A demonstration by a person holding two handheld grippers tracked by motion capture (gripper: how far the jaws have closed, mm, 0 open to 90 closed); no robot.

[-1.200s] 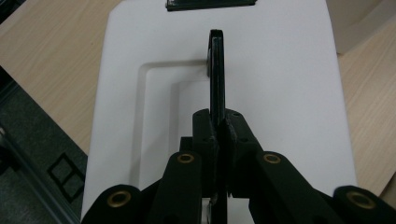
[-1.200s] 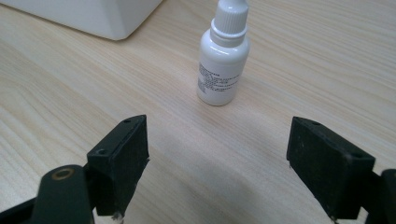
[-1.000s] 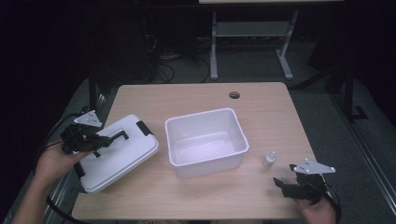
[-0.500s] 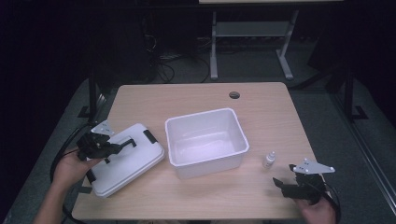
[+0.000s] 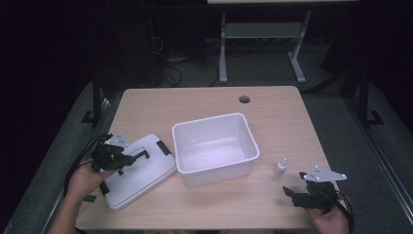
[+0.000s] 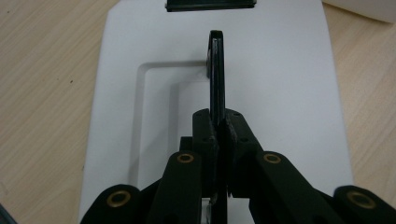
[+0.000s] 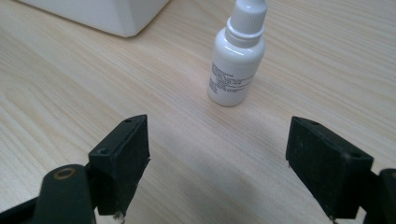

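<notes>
Right now the lid (image 5: 138,171) lies flat on the table (image 5: 204,100), left of the open bin (image 5: 214,146), w/ its black handle (image 6: 216,70) pinched edge-on by the left gripper (image 6: 218,128), jaws clamped tight on it. Right gripper (image 7: 217,154) hovers near the front right edge, jaws spread wide, empty, dropper bottle (image 7: 236,60) upright just ahead. Risk, imo: thin handle could slip or twist in that narrow pinch if lifted, tilting the lid & knocking the bin. A careless right-hand reach could topple the bottle.
</notes>
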